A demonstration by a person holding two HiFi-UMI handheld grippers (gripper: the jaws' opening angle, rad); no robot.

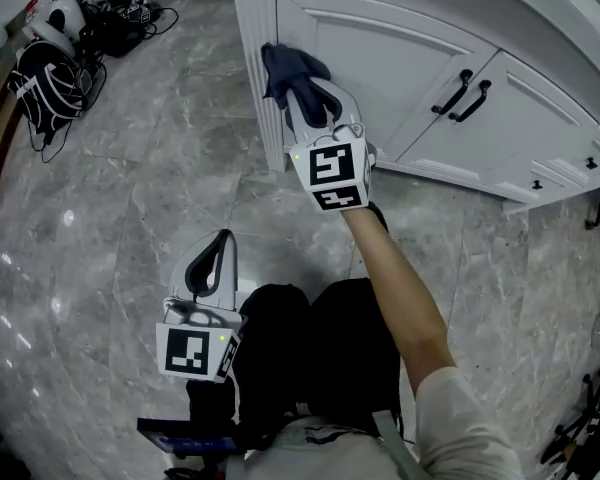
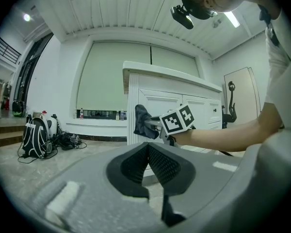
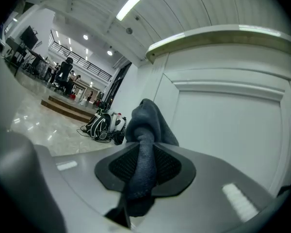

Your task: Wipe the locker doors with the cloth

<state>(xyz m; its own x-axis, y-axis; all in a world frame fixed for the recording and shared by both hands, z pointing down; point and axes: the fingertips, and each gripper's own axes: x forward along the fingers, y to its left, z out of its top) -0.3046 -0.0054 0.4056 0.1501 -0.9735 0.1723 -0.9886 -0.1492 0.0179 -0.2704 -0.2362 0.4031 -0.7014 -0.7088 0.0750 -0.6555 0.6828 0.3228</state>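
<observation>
Right gripper [image 1: 310,98] pinches the bunched cloth [image 1: 280,68] by the locker door [image 1: 400,58], left gripper [image 1: 220,243] closed on nothing — push hard and you'll drag that wad from its jaws.

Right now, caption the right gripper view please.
Right gripper shut on the dark cloth, facing a white locker door.
</observation>
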